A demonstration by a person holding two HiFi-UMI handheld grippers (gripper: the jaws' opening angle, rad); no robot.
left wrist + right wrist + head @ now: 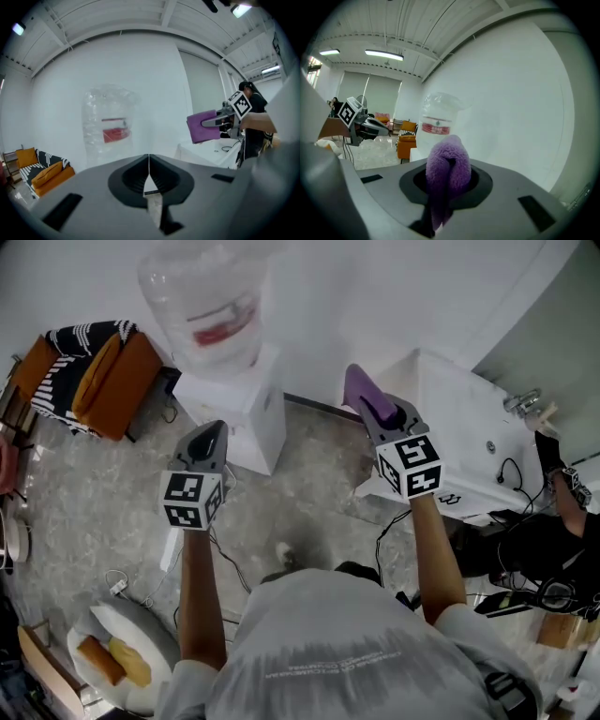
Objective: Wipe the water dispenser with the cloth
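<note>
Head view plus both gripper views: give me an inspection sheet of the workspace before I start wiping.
Surface: speckled floor.
Job's things: water dispenser by the wall, bottle on top; purple cloth held clear of it.
Clutter: orange sofa; round seat with cushions.
Grippers: left claw shut, empty; right claw shut on cloth.
Cables: loose cable on floor.
Surroundings: white table, person beside it.

both arms stretch forward side by side, elbows near the body. the bare left forearm (197, 587) carries the left gripper (215, 431), whose jaws are pressed together with nothing between them. the bare right forearm (434, 549) reaches slightly farther out; the right gripper (379, 412) has its jaws clamped on a folded purple cloth (358, 388) that bulges past the tips. each gripper's marker cube faces up.
</note>
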